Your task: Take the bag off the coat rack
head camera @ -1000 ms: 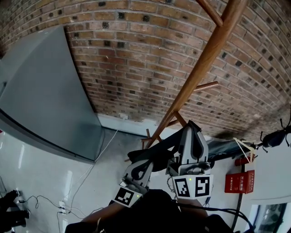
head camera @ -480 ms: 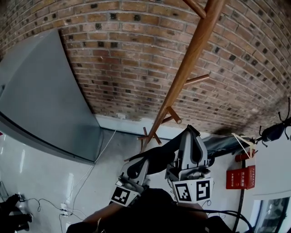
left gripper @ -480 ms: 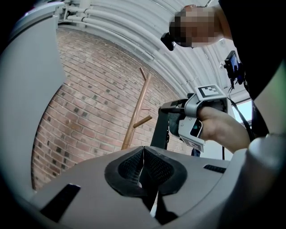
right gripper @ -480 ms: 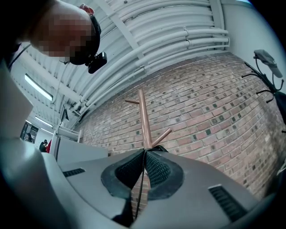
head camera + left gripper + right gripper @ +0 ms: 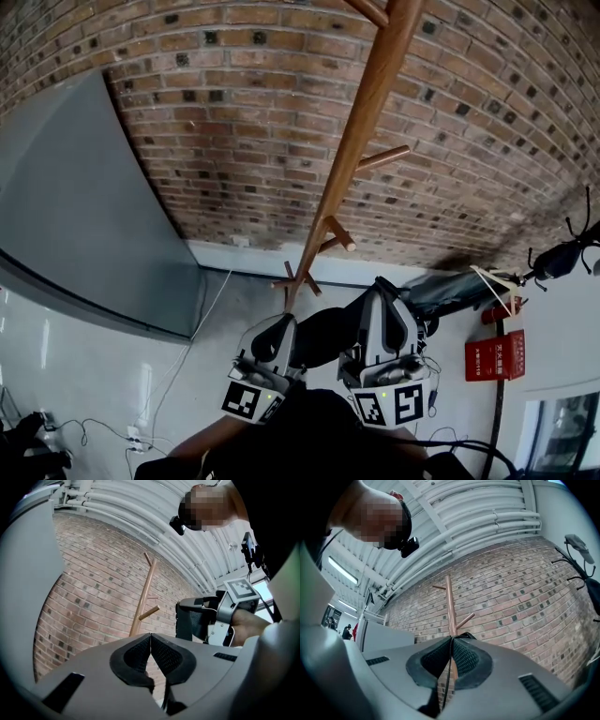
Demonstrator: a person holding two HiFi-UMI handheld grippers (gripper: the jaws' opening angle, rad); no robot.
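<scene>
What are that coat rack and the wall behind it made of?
Coat rack: apparently wood, a smooth warm-brown pole with round pegs and a slight sheen. Wall: bare brick, rough red-brown blocks with pale mortar lines, unpainted.

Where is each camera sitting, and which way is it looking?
Head view: on the person's head, looking steeply down at the brick wall, coat rack and floor; the left gripper and right gripper show below, both shut on a black strap.
Left gripper view: on the left gripper, looking along its jaws up at rack and wall; the right gripper and hand show.
Right gripper view: on the right gripper, looking along its jaws up at the rack.
Shared: all three see the coat rack and wall.
</scene>
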